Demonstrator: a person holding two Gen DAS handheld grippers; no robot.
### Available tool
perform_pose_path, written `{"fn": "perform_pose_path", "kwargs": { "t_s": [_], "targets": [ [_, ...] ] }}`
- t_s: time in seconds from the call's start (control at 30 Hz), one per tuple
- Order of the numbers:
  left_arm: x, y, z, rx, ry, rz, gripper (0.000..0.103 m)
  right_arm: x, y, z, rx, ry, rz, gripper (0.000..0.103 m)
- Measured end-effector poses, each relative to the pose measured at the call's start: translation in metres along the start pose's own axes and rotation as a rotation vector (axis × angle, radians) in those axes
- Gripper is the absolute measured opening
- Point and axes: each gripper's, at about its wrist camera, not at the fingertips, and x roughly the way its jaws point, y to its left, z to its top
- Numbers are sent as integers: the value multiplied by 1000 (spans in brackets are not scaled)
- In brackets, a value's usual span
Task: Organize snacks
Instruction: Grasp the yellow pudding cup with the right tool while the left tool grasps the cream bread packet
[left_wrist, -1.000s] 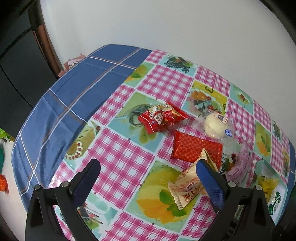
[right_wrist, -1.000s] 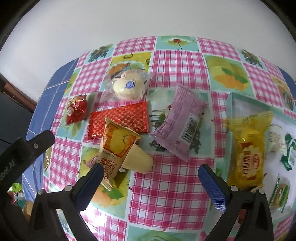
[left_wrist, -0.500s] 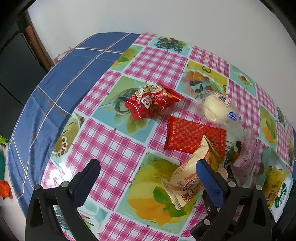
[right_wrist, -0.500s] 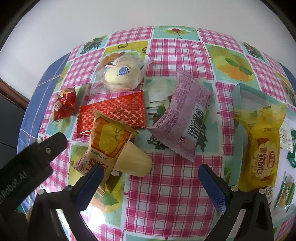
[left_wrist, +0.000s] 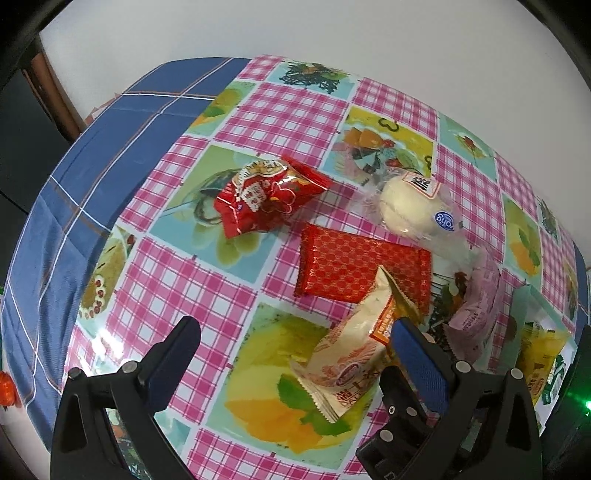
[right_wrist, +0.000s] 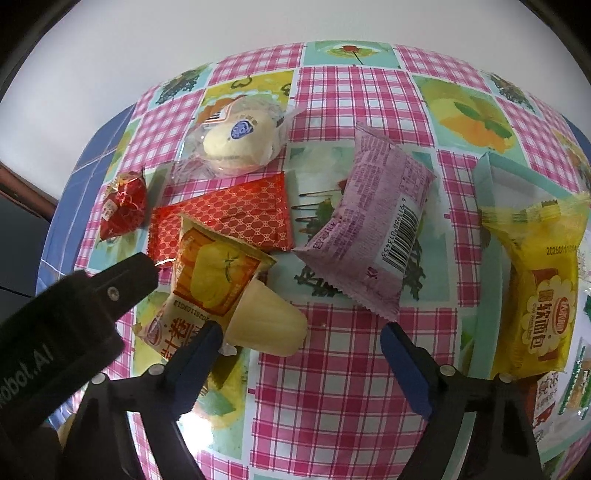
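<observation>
The left gripper (left_wrist: 291, 336) is held wide open and empty above the checked tablecloth (left_wrist: 258, 110), its right finger close by the orange-and-cream snack packet (left_wrist: 351, 354). The right gripper (right_wrist: 301, 338) is likewise spread wide with nothing gripped, the pale yellow jelly cup (right_wrist: 267, 325) and purple wafer packet (right_wrist: 376, 225) seen just ahead of it. The yellow bread packet (right_wrist: 535, 288) is seen lying in the tray (right_wrist: 484, 177) at right, while the red packet (right_wrist: 225, 218) and wrapped bun (right_wrist: 236, 140) are left on the cloth.

Red packets (left_wrist: 364, 267), wrapped bun (right_wrist: 236, 142), purple pack (right_wrist: 380, 229), lying flat
</observation>
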Motion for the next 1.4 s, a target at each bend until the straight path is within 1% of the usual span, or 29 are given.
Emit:
{"fn": "perform_pose_path", "kwargs": {
  "t_s": [0.07, 0.13, 0.23, 0.3, 0.37, 0.4, 0.6, 0.63, 0.7, 0.73, 0.77, 0.9, 0.97, 1.03, 1.2, 1.23, 1.27, 1.4],
  "targets": [
    [1, -3, 0, 3, 3, -7, 103, 2, -1, 0, -1, 6, -5, 81],
    [1, -5, 0, 9, 6, -16, 103, 0, -3, -1, -2, 6, -7, 79],
    [2, -10, -1, 26, 12, -24, 103, -2, -7, -1, 3, 5, -4, 73],
    [4, -13, -2, 36, 19, -29, 103, -4, -9, -2, -2, 7, -17, 68],
    [6, -16, -3, 42, 27, -34, 103, -5, -11, -3, -4, 9, -34, 57],
    [7, -17, -4, 47, 32, -38, 103, -6, -13, -3, -4, 9, -41, 55],
    [14, -25, -8, 70, 47, -58, 102, -8, -27, -2, 4, 11, -34, 47],
    [14, -25, -8, 72, 48, -60, 101, -9, -28, -2, 4, 11, -35, 46],
    [15, -27, -9, 78, 50, -66, 91, -9, -30, -2, 3, 12, -33, 45],
    [16, -27, -10, 83, 53, -68, 83, -9, -31, -2, 3, 12, -32, 45],
    [17, -28, -10, 87, 55, -69, 78, -9, -32, -2, 3, 12, -33, 45],
    [21, -31, -13, 101, 71, -89, 67, -10, -28, -2, 4, 13, -35, 45],
    [23, -33, -14, 110, 76, -102, 59, -10, -28, -2, 2, 13, -35, 45],
    [24, -35, -15, 112, 81, -109, 53, -10, -26, -2, 3, 12, -36, 45],
    [26, -37, -16, 109, 81, -117, 49, -9, -26, -3, 6, 12, -36, 44],
    [26, -38, -16, 107, 80, -123, 44, -10, -26, -3, 8, 12, -36, 44],
    [25, -38, -16, 107, 76, -131, 41, -10, -26, -3, 9, 12, -36, 43],
    [24, -39, -15, 113, 70, -133, 37, -9, -25, -3, 11, 13, -38, 43]
  ]
}}
